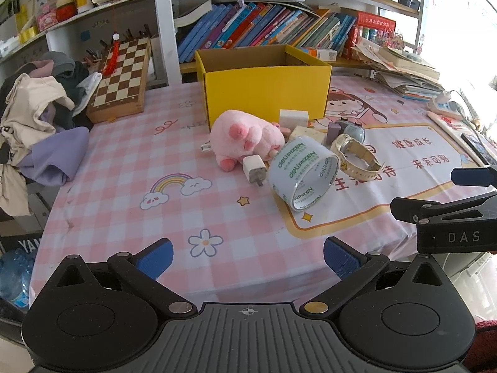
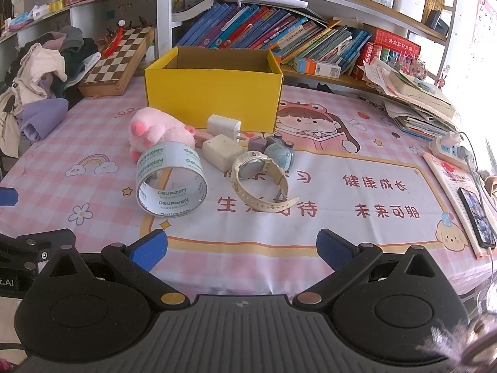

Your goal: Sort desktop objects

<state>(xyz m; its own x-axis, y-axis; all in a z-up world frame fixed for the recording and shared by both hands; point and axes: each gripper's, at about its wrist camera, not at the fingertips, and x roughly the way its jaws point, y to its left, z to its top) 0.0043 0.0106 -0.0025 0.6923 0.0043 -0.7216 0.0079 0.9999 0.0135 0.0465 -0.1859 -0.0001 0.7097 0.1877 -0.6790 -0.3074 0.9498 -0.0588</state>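
While both grippers hover empty at the near table edge, left gripper (image 1: 247,257) fingers apart, right gripper (image 2: 242,249) fingers apart, tape roll (image 2: 171,180) nearest, watch (image 2: 260,181) beside it, chargers (image 2: 222,151) and pink plush (image 2: 158,132) behind, yellow box (image 2: 214,91) beyond.

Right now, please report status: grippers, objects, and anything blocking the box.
Left gripper open, empty. Right gripper open, empty. Tape roll, watch, plush pig unsorted before yellow box. Path clear.

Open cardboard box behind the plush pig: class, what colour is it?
Yellow cardboard box; clearest in the right wrist view.
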